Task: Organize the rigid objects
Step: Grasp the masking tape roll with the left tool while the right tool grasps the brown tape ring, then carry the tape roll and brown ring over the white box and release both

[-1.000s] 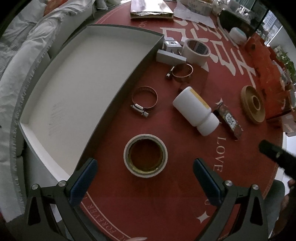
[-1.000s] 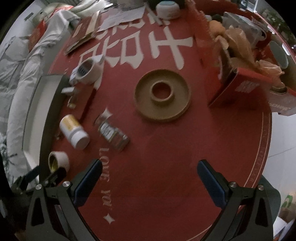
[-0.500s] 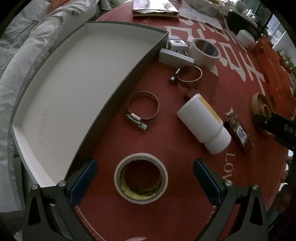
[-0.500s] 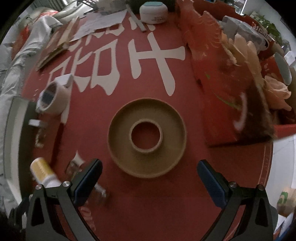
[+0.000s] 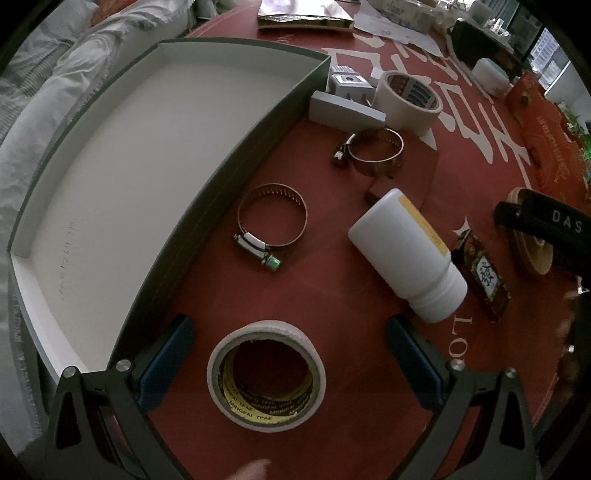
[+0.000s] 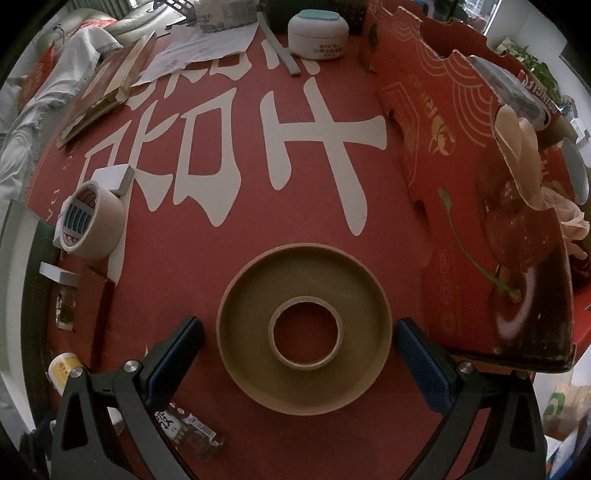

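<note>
My left gripper [image 5: 286,354] is open, its blue pads on either side of a cream tape roll [image 5: 266,374] lying flat on the red table, not touching it. Beyond lie a hose clamp [image 5: 272,225], a second clamp [image 5: 375,151], a white bottle [image 5: 406,254] on its side, a large tape roll [image 5: 408,99] and a small packet [image 5: 485,278]. An empty white-lined box [image 5: 122,177] stands to the left. My right gripper [image 6: 299,349] is open around a tan ring-shaped dish [image 6: 303,338], with a gap at each side.
A red carton [image 6: 476,206] rises just right of the dish. A white jar [image 6: 317,33], papers [image 6: 207,48] and a flat booklet [image 6: 107,85] lie at the table's back. The large tape roll [image 6: 90,221] and a grey block [image 6: 116,177] sit left. White bedding [image 5: 55,81] lies beyond the box.
Both grippers moved forward and lower: the left one closed in on the cream tape roll, the right one came over the tan dish, which now sits between its fingers.
</note>
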The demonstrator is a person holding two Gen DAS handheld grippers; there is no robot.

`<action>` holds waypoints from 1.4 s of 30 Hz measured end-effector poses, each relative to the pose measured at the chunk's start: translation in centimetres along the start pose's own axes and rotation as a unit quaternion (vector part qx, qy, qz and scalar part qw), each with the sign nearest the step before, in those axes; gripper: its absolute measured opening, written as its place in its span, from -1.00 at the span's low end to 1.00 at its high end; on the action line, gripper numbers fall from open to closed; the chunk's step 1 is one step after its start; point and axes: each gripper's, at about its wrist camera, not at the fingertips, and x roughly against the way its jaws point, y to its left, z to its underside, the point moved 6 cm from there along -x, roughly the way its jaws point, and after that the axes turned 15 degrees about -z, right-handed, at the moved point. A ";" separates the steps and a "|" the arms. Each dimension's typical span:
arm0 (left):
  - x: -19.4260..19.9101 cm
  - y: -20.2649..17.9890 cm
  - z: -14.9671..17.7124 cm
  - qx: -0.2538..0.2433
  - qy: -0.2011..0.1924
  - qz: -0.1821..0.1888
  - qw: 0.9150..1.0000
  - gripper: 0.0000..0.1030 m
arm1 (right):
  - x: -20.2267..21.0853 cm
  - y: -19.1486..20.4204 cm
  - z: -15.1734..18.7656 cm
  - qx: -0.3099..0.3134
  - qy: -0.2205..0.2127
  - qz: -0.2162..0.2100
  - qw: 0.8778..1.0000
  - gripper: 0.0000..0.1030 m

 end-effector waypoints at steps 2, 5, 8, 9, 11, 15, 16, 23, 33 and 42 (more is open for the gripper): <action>-0.2 -0.3 0.0 0.007 0.001 0.003 1.000 1.00 | -0.3 0.0 0.2 0.000 0.000 0.000 1.000 1.00; -0.4 -0.7 0.0 0.005 0.010 0.004 1.000 1.00 | -0.3 -0.2 0.0 -0.002 0.018 0.000 1.000 1.00; -0.2 -1.0 -0.1 -0.003 0.017 0.007 1.000 0.87 | -0.2 -0.2 -0.1 -0.003 0.036 0.001 0.999 0.88; 0.1 -1.2 -0.2 -0.009 0.012 0.010 1.000 0.67 | 0.0 -0.2 -0.1 -0.002 0.036 0.001 0.999 0.71; 0.9 -1.9 -0.4 -0.026 -0.001 0.017 1.000 0.22 | 0.1 -0.1 -0.1 -0.003 0.041 -0.006 0.999 0.71; 1.7 -2.5 0.3 -0.054 -0.008 0.022 0.998 -0.01 | 0.6 -0.2 0.5 -0.017 0.045 -0.025 0.999 0.70; 1.8 -2.3 0.6 -0.053 -0.006 0.023 0.998 -0.01 | 0.9 -0.2 0.7 -0.027 0.045 -0.037 0.998 0.70; 4.6 -1.2 1.4 -0.051 -0.046 0.028 0.997 -0.01 | 4.8 1.9 2.2 0.021 0.019 -0.062 0.998 0.71; 10.8 1.1 1.1 -0.032 -0.104 0.055 0.992 -0.01 | 9.7 5.1 6.4 0.044 -0.016 -0.108 0.993 0.71; 17.9 5.3 -1.4 0.016 -0.158 0.070 0.985 -0.01 | 18.0 11.2 6.3 0.097 -0.089 -0.162 0.978 0.71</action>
